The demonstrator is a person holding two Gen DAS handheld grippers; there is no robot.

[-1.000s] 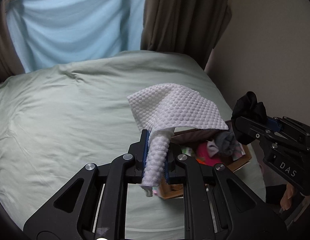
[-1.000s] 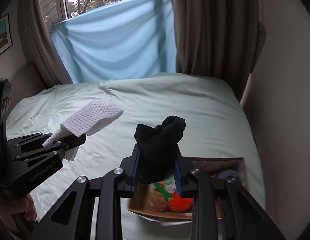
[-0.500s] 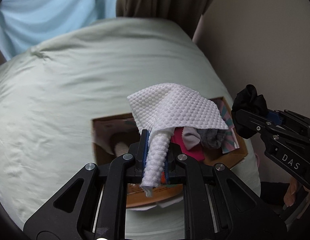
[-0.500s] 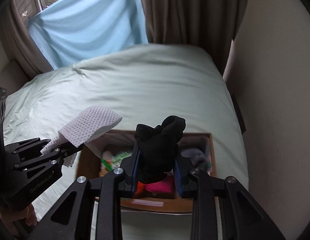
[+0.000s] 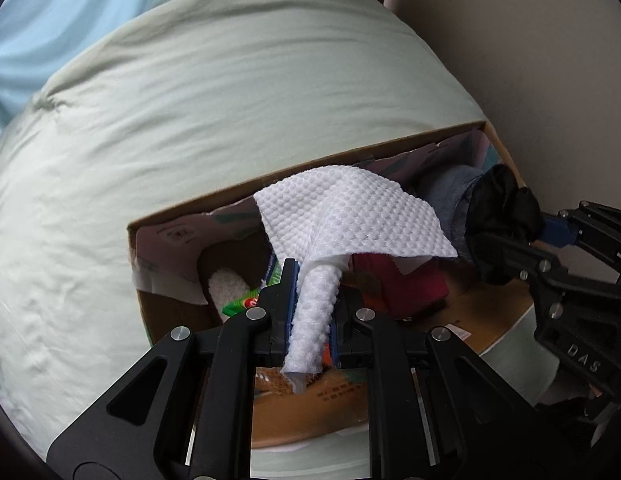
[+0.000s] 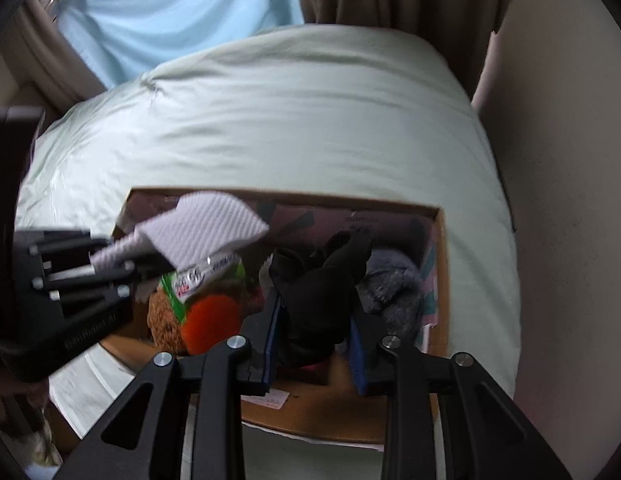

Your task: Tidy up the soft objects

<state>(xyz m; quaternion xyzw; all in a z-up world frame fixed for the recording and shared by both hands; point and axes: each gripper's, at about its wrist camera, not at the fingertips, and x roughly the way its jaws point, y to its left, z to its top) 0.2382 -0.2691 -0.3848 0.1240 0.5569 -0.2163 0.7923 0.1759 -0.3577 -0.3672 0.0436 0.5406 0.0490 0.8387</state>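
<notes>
Two soft things are in my grip at once: my left gripper is clamped on a white waffle-weave cloth, and my right gripper is closed around a bunched black fabric piece, maybe a sock, though the dark folds give little away. Both hang just above the open cardboard box that sits on the pale green bedspread, the cloth over the box's left half and the black piece over its right. Inside, the box already holds a grey fuzzy item, an orange plush ball, a brown textured toy, a magenta piece, a white fluffy slipper-like thing and a green packet. Judging by that pile and the bare bed around it, I take the sorting to be nearly finished: what remains is to let these two drop in. As for writing, the other gripper's body reads "DAS" in my left view; the left one carries lettering too blurred in my right view to trust, and the packet's print and the small label on the box's near flap are unreadable.
</notes>
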